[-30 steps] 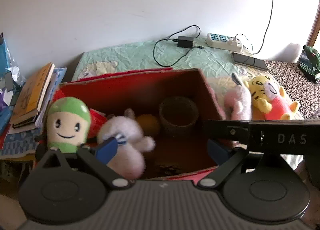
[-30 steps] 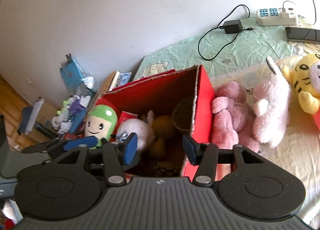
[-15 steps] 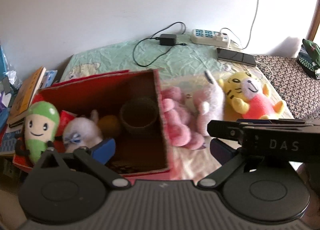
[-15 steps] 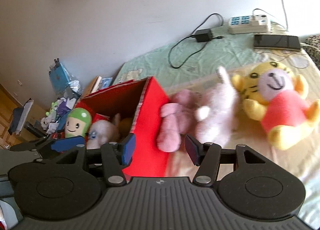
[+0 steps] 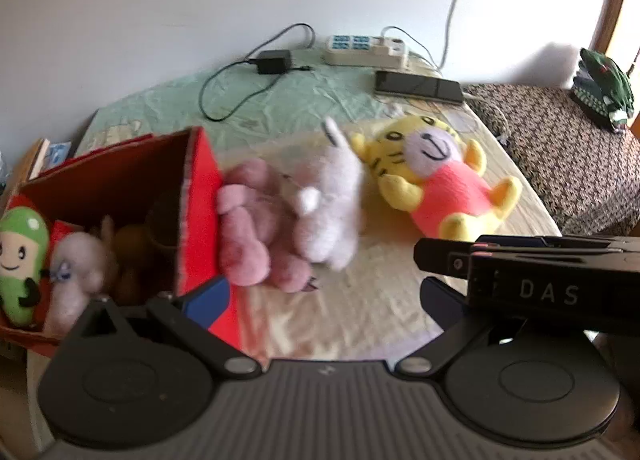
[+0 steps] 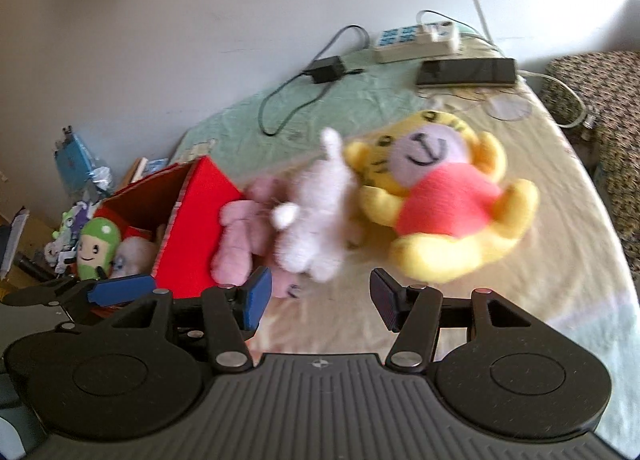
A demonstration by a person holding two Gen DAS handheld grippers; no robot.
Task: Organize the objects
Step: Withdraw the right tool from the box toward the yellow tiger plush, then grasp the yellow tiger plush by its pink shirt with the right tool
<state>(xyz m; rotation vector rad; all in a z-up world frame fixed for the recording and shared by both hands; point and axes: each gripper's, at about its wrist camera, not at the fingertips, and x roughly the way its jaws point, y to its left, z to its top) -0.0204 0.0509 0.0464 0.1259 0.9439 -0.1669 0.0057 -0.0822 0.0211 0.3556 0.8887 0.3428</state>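
Three plush toys lie on the bedspread (image 5: 360, 312) just right of the red box (image 5: 202, 220), and that is where the action is: the pink plush (image 5: 248, 228) is pressed against the box's outer wall, the pale rabbit (image 5: 328, 204) leans on it, and the yellow tiger in its coral shirt (image 6: 440, 204) sprawls beside them, touching the rabbit at the head. Inside the box sit the green-capped doll (image 5: 20, 260) and a whitish plush (image 5: 76, 272), so part of the tidying looks done. The left gripper (image 5: 324, 296) hangs with its jaws spread wide and nothing between them; the right gripper (image 6: 320, 300) hovers over the bedspread in front of the toys, jaws apart and empty too. My read: the next pick is one of these three. To do it well, choose one toy, come down over its body rather than a limb or ear, and close on the fattest part so the soft filling does not slip. The pink one is jammed against the box, so the rabbit or tiger is the cleaner grab. Further back, the charger (image 6: 326, 68), power strip (image 6: 416, 40) and phone (image 6: 466, 72) lie well clear.
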